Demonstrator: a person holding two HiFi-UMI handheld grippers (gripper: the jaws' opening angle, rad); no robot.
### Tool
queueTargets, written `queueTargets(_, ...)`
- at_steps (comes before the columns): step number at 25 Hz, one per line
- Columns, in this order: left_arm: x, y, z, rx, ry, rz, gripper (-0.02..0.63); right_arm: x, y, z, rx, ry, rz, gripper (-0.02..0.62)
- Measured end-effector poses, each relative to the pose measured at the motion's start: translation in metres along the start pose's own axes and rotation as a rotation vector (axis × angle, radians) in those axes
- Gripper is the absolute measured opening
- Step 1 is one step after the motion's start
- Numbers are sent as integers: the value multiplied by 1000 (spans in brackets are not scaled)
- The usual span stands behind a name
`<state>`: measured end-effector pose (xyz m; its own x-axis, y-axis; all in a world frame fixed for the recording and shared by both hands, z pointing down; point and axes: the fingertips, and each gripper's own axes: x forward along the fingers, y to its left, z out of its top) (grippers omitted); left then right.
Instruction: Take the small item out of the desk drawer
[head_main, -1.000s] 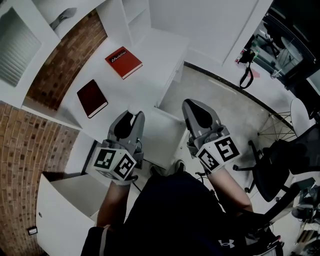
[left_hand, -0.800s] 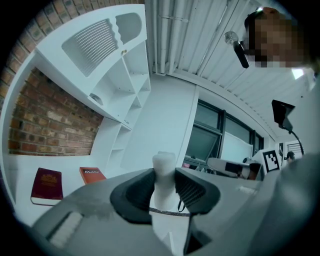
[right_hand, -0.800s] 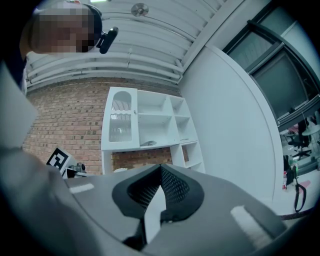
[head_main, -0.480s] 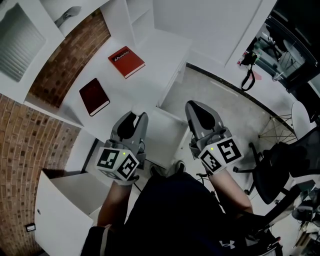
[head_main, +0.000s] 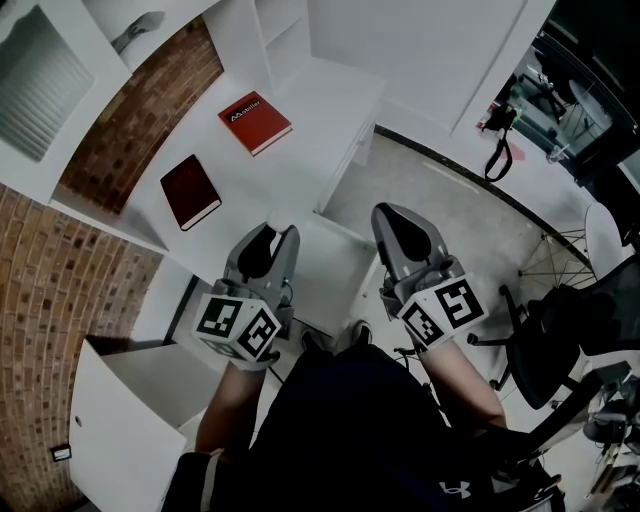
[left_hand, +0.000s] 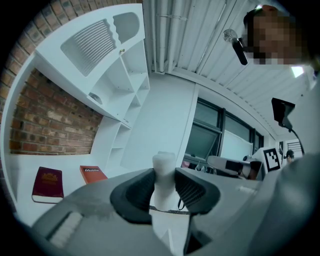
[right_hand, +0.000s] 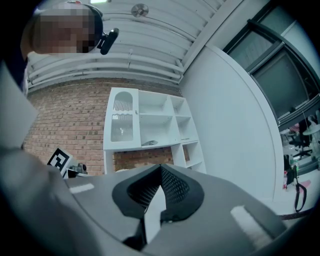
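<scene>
A small white cylindrical item (left_hand: 163, 175) stands upright between the dark pads of my left gripper (left_hand: 164, 189), which is shut on it. In the head view the left gripper (head_main: 266, 243) hovers at the front edge of the white desk (head_main: 330, 100), and the item is hidden by its body. My right gripper (head_main: 396, 218) is held beside it, to the right, above the floor. Its jaws (right_hand: 160, 186) meet with nothing between them. A white box-like part (head_main: 335, 262), possibly the drawer, lies between the two grippers below the desk edge.
On the desk lie a dark red book (head_main: 190, 191) and a brighter red book (head_main: 255, 122). A white shelf unit (right_hand: 150, 125) stands against the brick wall. A black office chair (head_main: 560, 330) is at the right, and a white cabinet panel (head_main: 120, 410) at the lower left.
Both grippers and the view have drifted very slightly to the right. The left gripper's hold on the white item is unchanged.
</scene>
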<state>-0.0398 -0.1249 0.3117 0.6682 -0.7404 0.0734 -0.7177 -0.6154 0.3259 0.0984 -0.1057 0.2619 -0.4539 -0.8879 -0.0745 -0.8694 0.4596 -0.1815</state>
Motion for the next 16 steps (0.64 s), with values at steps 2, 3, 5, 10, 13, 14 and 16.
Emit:
queueTargets(2, 0, 0, 0, 0, 1, 0, 140, 0, 0, 0, 0, 1, -1, 2)
queueTargets(3, 1, 0, 0, 1, 2, -1, 140, 1, 0, 1, 0, 1, -1, 2)
queueTargets(5, 1, -1, 0, 1, 4, -1, 140, 0, 0, 1, 0, 1, -1, 2)
queueTargets(10, 2, 1, -1, 2, 14, -13, 140, 1, -1, 0, -1, 1, -13, 2)
queueTargets(13, -2, 13, 2, 14, 4, 10, 140, 15, 5, -4, -6, 4, 17, 2)
queueTargets(14, -5, 17, 3, 17, -4, 25, 140, 21, 8, -4, -8, 2, 36, 2)
queueTargets(16, -8, 24, 6, 23, -18, 55, 140, 31, 12, -4, -13, -2, 74, 2)
